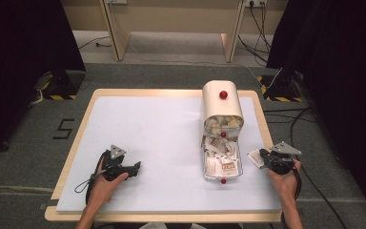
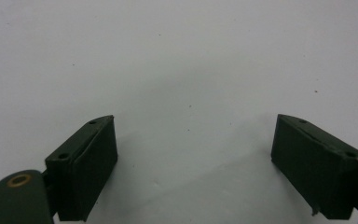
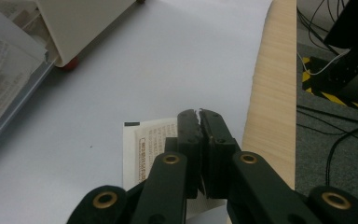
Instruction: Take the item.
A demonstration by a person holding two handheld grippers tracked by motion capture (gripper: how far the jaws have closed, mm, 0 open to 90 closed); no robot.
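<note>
Flat on the table, the packet points toward the box.

Grey carpet surrounds the table; black curtains flank it.

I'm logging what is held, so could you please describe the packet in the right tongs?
The packet is a flat white paper sachet with brownish print and a dark mark at one corner. The right tongs are shut on its edge, a white sliver showing between the jaws. It sits low over the white table near the wooden edge, right of the dispenser tray.
</note>
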